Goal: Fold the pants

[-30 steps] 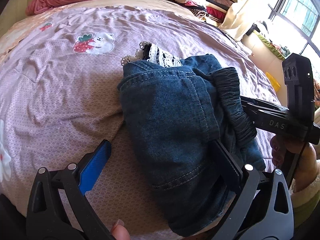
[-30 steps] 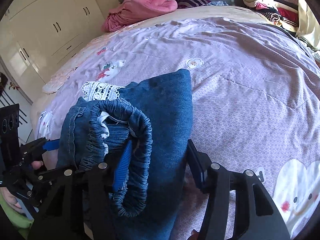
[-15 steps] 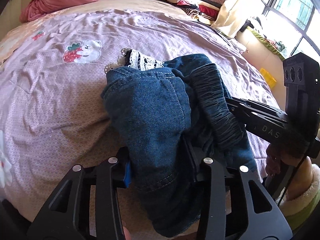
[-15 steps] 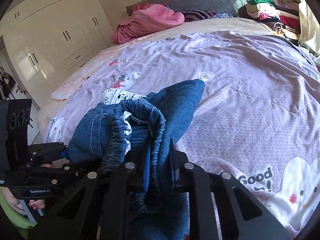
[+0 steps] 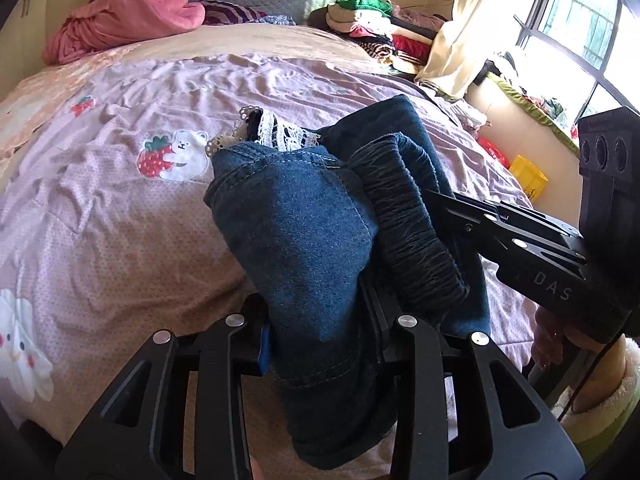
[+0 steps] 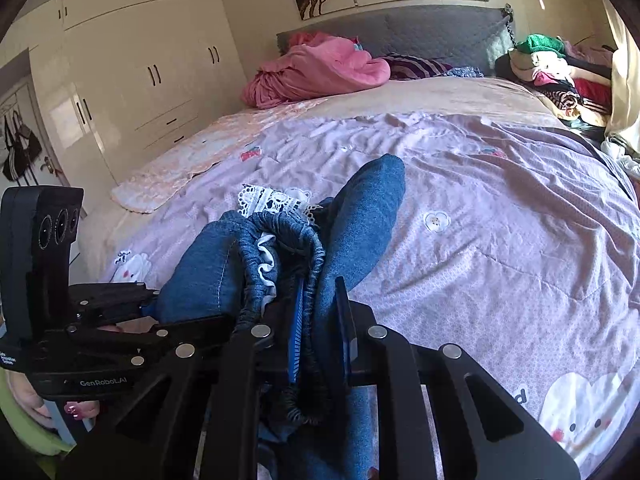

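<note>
Left gripper (image 5: 320, 344) and right gripper (image 6: 320, 344), spread a second ago, have both clenched on the pants (image 5: 304, 240), lifting the bundle off the bed (image 5: 100, 208); fold looks nearly finished.

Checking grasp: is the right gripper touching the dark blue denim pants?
Touching. Right wrist view shows the right gripper clamped on the dark blue denim pants at the elastic waistband.

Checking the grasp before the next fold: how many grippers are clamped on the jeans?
2: left gripper shut on the denim leg of the jeans; right gripper shut on their elastic waistband.
</note>
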A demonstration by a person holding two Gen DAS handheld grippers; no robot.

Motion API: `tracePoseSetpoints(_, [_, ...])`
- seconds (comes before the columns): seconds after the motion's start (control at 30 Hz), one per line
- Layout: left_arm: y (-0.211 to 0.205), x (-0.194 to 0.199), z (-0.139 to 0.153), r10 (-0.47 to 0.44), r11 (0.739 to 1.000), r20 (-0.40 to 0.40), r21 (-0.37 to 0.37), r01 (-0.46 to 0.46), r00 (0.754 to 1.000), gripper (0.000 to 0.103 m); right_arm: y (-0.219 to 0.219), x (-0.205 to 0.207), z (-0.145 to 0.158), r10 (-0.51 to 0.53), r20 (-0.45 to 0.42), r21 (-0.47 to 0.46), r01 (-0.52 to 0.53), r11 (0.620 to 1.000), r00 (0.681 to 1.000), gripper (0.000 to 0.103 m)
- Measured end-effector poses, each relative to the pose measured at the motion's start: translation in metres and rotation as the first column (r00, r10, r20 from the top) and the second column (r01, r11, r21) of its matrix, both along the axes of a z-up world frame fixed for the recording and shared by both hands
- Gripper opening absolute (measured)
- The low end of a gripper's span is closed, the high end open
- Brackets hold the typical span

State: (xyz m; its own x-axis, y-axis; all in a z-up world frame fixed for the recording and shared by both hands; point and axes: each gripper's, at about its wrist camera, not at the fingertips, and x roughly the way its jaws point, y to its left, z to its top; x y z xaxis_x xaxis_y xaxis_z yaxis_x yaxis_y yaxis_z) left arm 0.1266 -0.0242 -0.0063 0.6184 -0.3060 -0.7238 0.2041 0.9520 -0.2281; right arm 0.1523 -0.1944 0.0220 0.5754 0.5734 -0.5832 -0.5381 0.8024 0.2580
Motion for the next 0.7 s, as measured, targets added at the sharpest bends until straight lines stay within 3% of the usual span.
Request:
tracePoseSetpoints(0.3, [0.013,0.019,0.018,0.028,1.0,0.05,0.0,-0.028,0.998,0.026,0.015,0.026,0.016,0.0,0.029,0.003,0.0,1.0,1.0,0.014])
tracePoseSetpoints(0.7, [0.017,0.038,0.019,0.037,0.999,0.058,0.005,-0.037,0.998,0.026,0.025,0.055,0.011,-0.011,0.013,-0.01,0.011,1.0,1.0,0.014])
